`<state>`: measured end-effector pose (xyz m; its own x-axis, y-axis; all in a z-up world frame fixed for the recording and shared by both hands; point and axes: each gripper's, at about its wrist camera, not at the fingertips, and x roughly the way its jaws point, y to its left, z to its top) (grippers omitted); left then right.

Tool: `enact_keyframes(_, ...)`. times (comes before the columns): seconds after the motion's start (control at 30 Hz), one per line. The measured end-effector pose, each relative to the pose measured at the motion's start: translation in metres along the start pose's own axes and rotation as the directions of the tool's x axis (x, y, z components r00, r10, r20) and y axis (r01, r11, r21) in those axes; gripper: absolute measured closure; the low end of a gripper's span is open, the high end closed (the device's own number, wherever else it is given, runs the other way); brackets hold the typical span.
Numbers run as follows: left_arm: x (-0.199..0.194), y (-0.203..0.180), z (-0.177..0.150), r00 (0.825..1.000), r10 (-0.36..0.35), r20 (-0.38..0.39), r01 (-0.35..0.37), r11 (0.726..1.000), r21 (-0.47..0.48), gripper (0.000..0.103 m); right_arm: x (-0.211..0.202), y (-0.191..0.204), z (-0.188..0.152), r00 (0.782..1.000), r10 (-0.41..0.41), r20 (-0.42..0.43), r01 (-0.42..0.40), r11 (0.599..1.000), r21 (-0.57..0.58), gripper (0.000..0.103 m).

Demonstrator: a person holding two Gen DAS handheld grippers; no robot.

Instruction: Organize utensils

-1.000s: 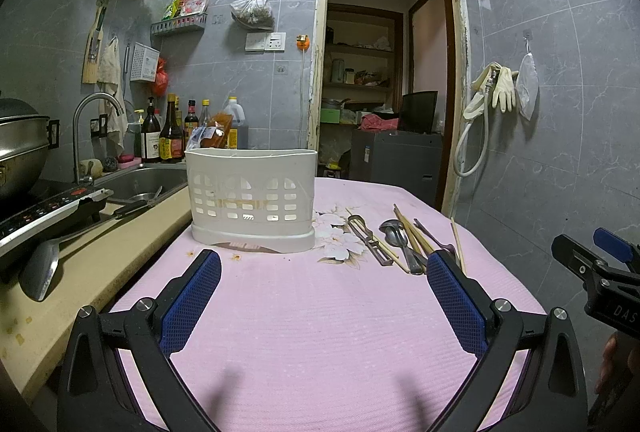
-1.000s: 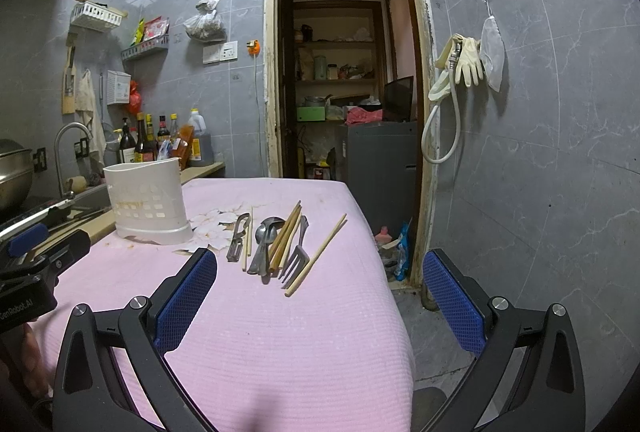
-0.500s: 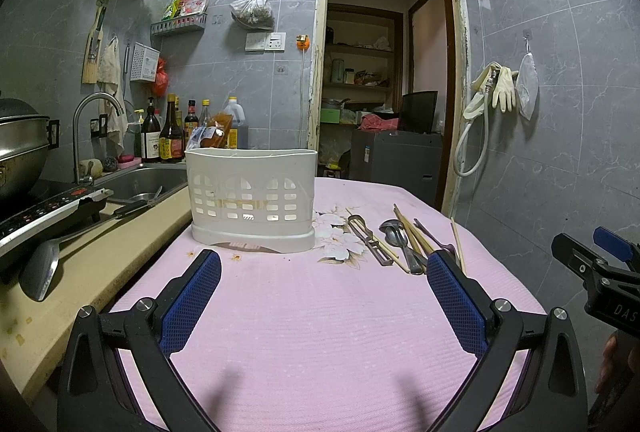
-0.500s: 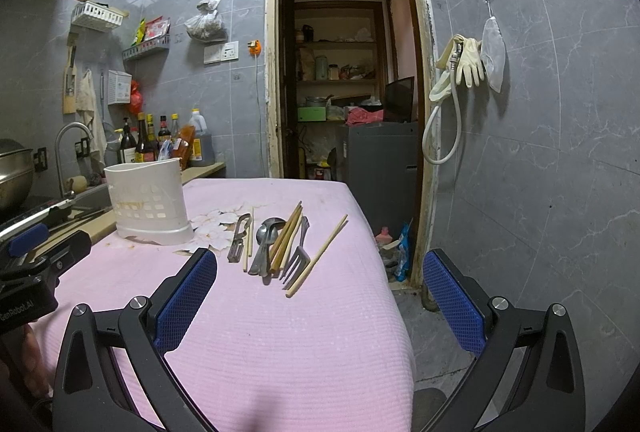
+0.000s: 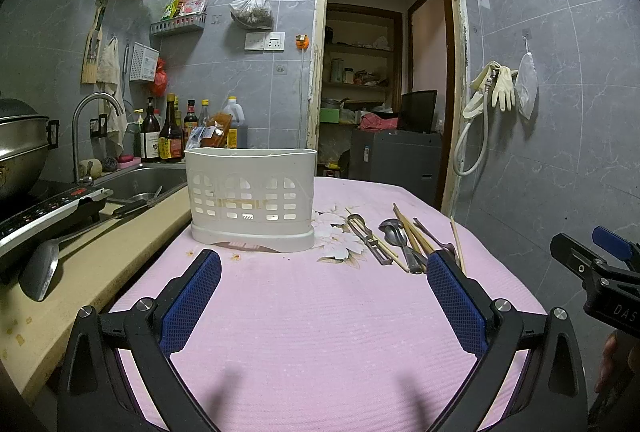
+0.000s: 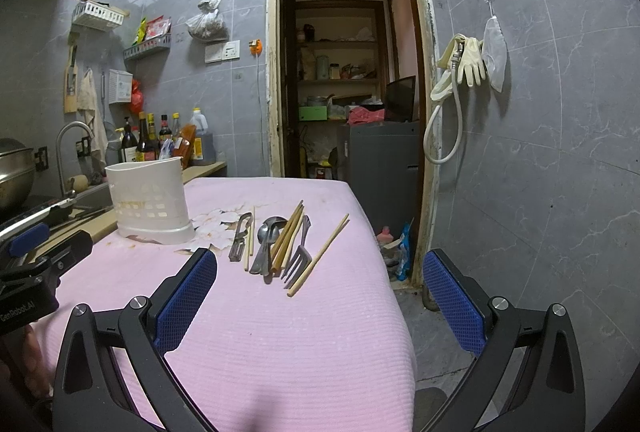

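Observation:
A white slotted utensil holder (image 5: 251, 193) stands on the pink tablecloth (image 5: 320, 332); it also shows in the right wrist view (image 6: 149, 199). A pile of utensils lies to its right: spoons (image 6: 267, 236), a fork (image 6: 298, 256), several chopsticks (image 6: 319, 255) and a peeler (image 6: 239, 236); the pile also shows in the left wrist view (image 5: 400, 238). My left gripper (image 5: 322, 290) is open and empty, short of the holder. My right gripper (image 6: 320, 290) is open and empty, just short of the pile.
A counter (image 5: 92, 264) with a ladle (image 5: 44, 264), sink (image 5: 140, 179), stove and bottles (image 5: 168, 135) runs along the left. The table's right edge (image 6: 394, 296) drops to the floor by the doorway (image 6: 348, 71).

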<state>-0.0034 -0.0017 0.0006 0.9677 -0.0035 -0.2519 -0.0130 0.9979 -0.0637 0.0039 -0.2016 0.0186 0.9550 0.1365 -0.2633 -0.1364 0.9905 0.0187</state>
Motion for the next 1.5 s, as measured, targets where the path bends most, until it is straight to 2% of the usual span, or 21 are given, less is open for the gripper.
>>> enact_keyframes(0.5, 0.001, 0.002, 0.003, 1.000, 0.003, 0.006, -0.003, 1.000, -0.020, 0.002, 0.000, 0.005, 0.001, 1.000, -0.002, -0.010, 0.002, 1.000, -0.008, 0.000)
enact_keyframes(0.7, 0.008, -0.001, 0.015, 1.000, 0.005, 0.030, -0.005, 1.000, 0.008, 0.002, 0.002, -0.001, 0.004, 1.000, -0.007, -0.005, 0.007, 1.000, -0.022, 0.000)
enact_keyframes(0.93, 0.035, -0.012, 0.032, 1.000, -0.015, 0.013, 0.014, 0.997, 0.077, 0.002, 0.024, -0.004, 0.008, 1.000, -0.008, -0.008, 0.008, 0.999, -0.049, 0.000)
enact_keyframes(1.1, 0.065, -0.021, 0.042, 0.995, -0.060, -0.074, 0.069, 0.990, 0.120, 0.002, 0.047, -0.020, 0.018, 0.996, 0.062, -0.057, -0.064, 0.998, -0.030, 0.000)
enact_keyframes(1.27, 0.099, -0.031, 0.052, 0.983, -0.090, -0.163, 0.114, 0.983, 0.146, 0.002, 0.081, -0.038, 0.028, 0.988, 0.078, -0.132, -0.083, 0.996, -0.029, 0.000)
enact_keyframes(1.5, 0.156, -0.040, 0.055, 0.947, -0.104, -0.305, 0.151, 0.979, 0.136, 0.003, 0.127, -0.058, 0.042, 0.969, 0.117, -0.218, -0.121, 0.993, -0.006, 0.000)
